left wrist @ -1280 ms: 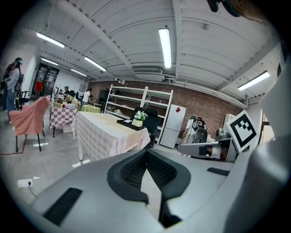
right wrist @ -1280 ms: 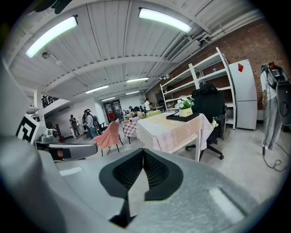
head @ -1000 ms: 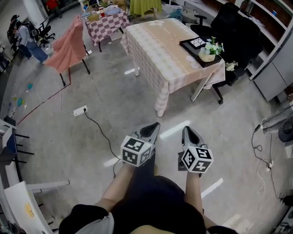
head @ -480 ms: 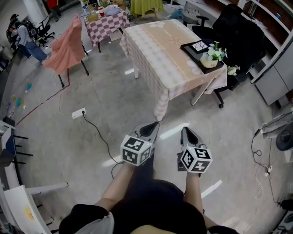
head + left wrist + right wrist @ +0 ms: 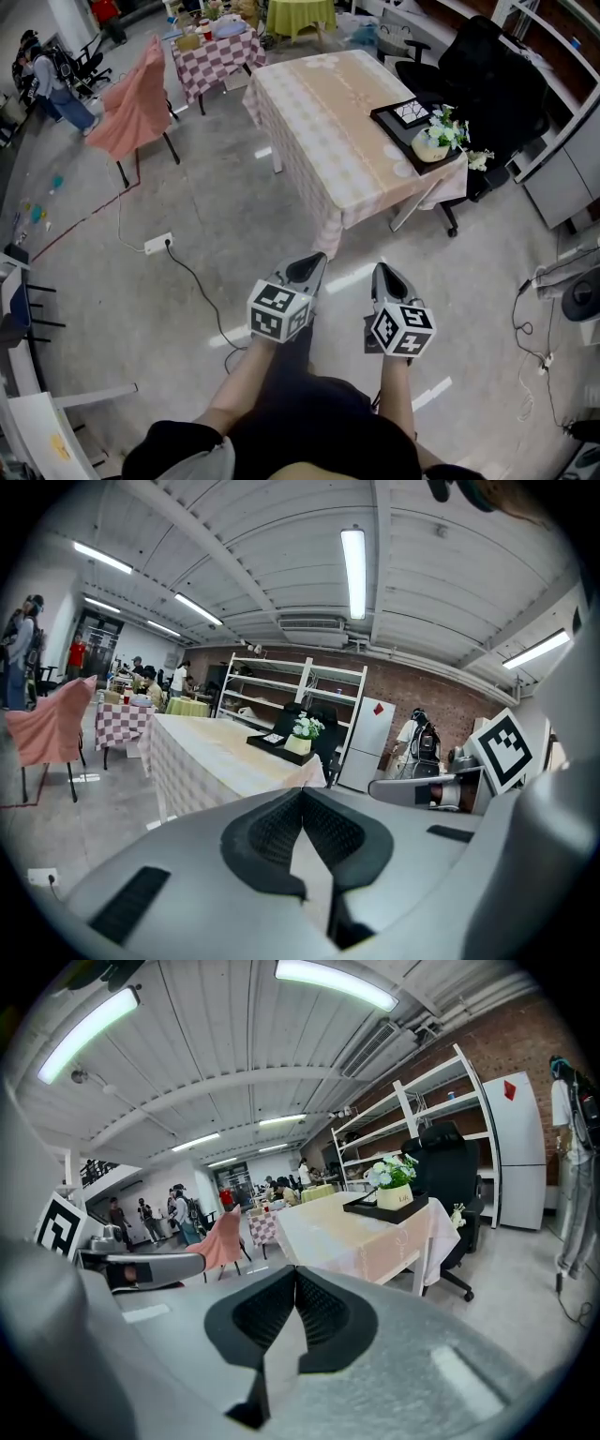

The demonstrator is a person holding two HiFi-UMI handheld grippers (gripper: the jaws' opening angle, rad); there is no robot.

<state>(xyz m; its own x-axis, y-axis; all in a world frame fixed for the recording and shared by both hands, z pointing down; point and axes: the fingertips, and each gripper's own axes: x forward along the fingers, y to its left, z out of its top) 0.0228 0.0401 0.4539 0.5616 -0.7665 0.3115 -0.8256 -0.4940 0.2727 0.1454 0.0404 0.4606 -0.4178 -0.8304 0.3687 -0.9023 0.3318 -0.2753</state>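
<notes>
Pointing forward side by side above the grey floor (image 5: 187, 197), the left gripper (image 5: 316, 257) and right gripper (image 5: 382, 268) each have their ribbed black jaws pressed together, with nothing between them. Ahead and well apart stands a rectangular table (image 5: 323, 122) draped in a pale checked cloth, its long axis running away from the grippers and a little leftward. At its near right corner, on the right gripper's side, a black tray (image 5: 405, 112) carries a cream pot of white flowers (image 5: 433, 142). Beyond sits a black office chair (image 5: 492, 70).
</notes>
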